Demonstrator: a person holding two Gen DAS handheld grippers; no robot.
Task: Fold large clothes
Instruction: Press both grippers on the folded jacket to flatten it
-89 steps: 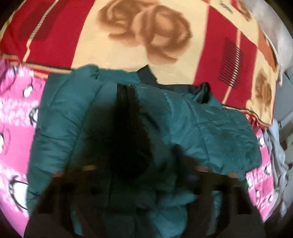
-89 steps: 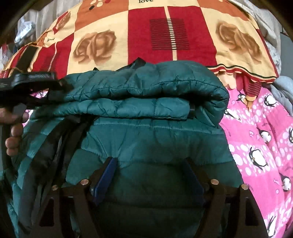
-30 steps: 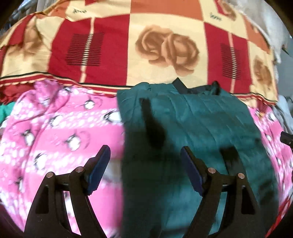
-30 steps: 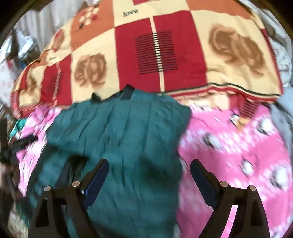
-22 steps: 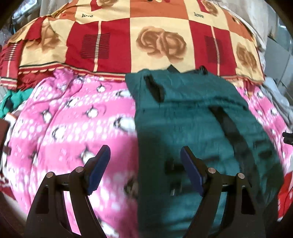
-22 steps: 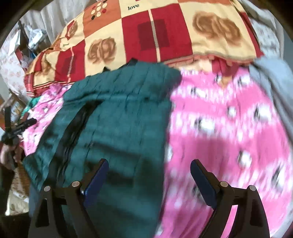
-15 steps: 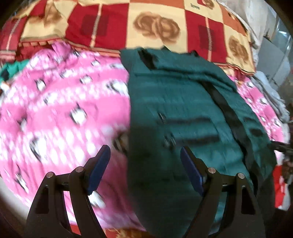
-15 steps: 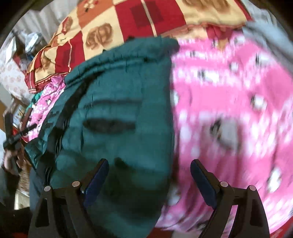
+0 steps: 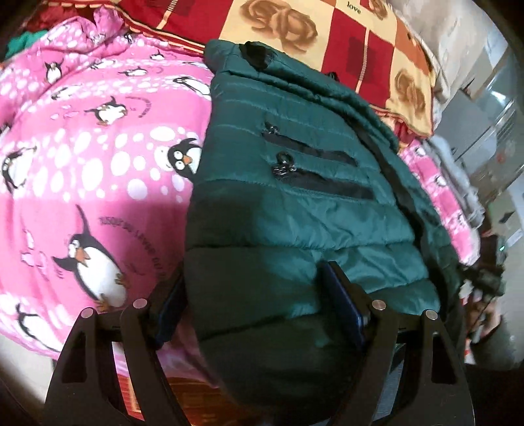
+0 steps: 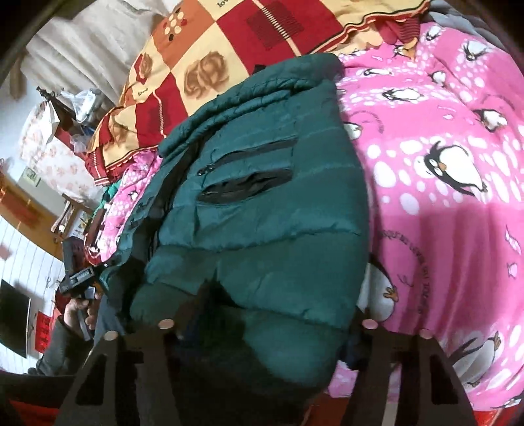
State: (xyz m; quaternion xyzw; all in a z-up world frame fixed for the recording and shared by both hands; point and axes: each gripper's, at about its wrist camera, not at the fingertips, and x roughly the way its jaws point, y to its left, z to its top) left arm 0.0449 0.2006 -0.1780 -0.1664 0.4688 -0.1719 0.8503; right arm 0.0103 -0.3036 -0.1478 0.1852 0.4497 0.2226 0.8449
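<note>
A dark green quilted jacket (image 9: 294,183) lies front up on a pink penguin blanket, its black zip pockets showing; it also fills the right wrist view (image 10: 262,209). Its lower hem hangs over the bed's near edge. My left gripper (image 9: 258,301) is open, its jaws astride the left part of the hem, with the quilted cloth bulging between the blue pads. My right gripper (image 10: 271,321) is open too, its jaws wide apart around the right part of the hem. The pads of the right gripper are mostly hidden by the cloth.
The pink penguin blanket (image 9: 85,157) covers the bed, also seen in the right wrist view (image 10: 442,196). A red and cream rose quilt (image 9: 294,29) lies behind the jacket. Room clutter and furniture (image 10: 49,137) stand at the far left. Grey cabinets (image 9: 484,124) stand at right.
Both grippers have pulled back from the far part of the jacket to its near hem, staying open. The jacket now lies flat with pockets in view, and the hem sits between both pairs of jaws.
</note>
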